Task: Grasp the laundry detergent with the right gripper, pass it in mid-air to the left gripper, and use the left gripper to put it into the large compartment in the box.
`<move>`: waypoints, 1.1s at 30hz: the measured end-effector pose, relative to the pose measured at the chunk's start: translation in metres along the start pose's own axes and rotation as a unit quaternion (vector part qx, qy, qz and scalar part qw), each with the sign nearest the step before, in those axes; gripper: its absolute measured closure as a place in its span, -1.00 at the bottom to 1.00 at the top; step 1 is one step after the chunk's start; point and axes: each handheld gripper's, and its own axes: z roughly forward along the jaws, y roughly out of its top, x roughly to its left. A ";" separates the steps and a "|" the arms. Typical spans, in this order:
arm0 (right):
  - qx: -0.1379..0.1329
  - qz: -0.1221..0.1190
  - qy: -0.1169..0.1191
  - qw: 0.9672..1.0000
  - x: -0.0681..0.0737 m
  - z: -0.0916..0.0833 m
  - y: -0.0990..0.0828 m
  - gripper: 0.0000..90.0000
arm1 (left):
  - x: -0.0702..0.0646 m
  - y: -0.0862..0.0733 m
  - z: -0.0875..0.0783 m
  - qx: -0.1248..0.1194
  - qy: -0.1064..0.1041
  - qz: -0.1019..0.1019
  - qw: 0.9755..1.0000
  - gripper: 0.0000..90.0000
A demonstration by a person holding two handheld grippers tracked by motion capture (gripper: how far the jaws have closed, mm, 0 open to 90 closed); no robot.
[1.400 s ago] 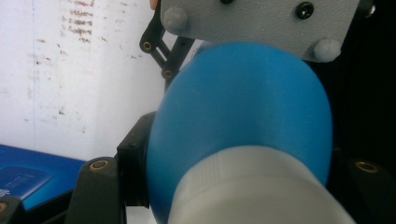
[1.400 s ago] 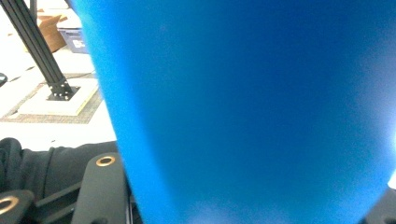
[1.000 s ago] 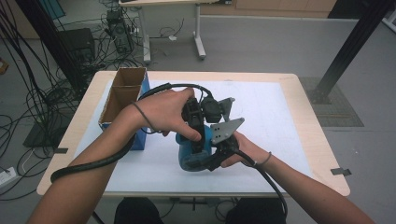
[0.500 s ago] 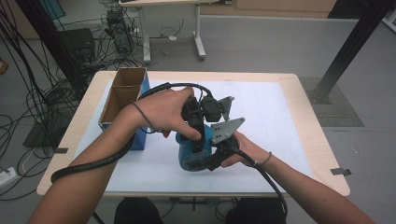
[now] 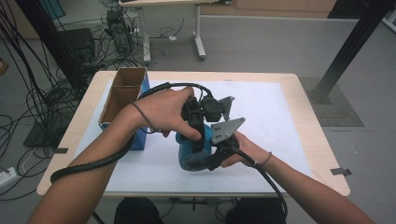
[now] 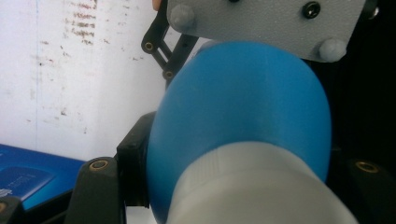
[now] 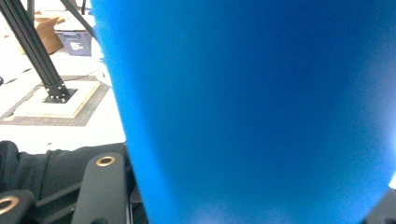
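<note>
Blue bottle (image 5: 189, 151) pinched by both hand-held grippers; left gripper view reveals its white cap (image 6: 252, 186)

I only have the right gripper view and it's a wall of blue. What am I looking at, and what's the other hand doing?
Observer: The high view shows a blue object on the white table mat, with the right gripper shut on it from the person's side.
Operator: And the left?
Observer: The left gripper is shut on the same object from above; its own view shows a pale grey band on the blue shell.
Operator: Anything close by?
Observer: An open cardboard box stands at the table's left edge, against a blue box.
</note>
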 end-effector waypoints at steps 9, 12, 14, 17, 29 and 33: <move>0.000 0.000 0.001 1.000 0.000 0.000 0.000 -0.09 | -0.001 0.000 0.000 -0.002 0.001 -0.002 1.000 -0.19; -0.002 0.000 0.001 1.000 0.000 0.000 0.001 -0.09 | 0.000 -0.001 -0.001 -0.003 0.001 -0.002 1.000 -0.19; -0.002 0.002 0.002 1.000 0.000 0.000 0.001 -0.09 | 0.000 -0.001 0.000 -0.004 0.001 -0.003 1.000 -0.19; 0.000 -0.003 0.001 1.000 0.000 0.001 0.001 -0.09 | 0.000 -0.001 -0.001 -0.003 0.000 -0.003 1.000 -0.19; -0.008 -0.001 0.001 1.000 0.001 0.000 0.001 -0.09 | 0.000 -0.001 -0.002 -0.009 0.000 -0.002 1.000 -0.19; -0.007 -0.002 0.001 1.000 0.001 -0.001 0.002 -0.09 | -0.001 0.000 -0.002 -0.008 0.000 -0.002 1.000 -0.19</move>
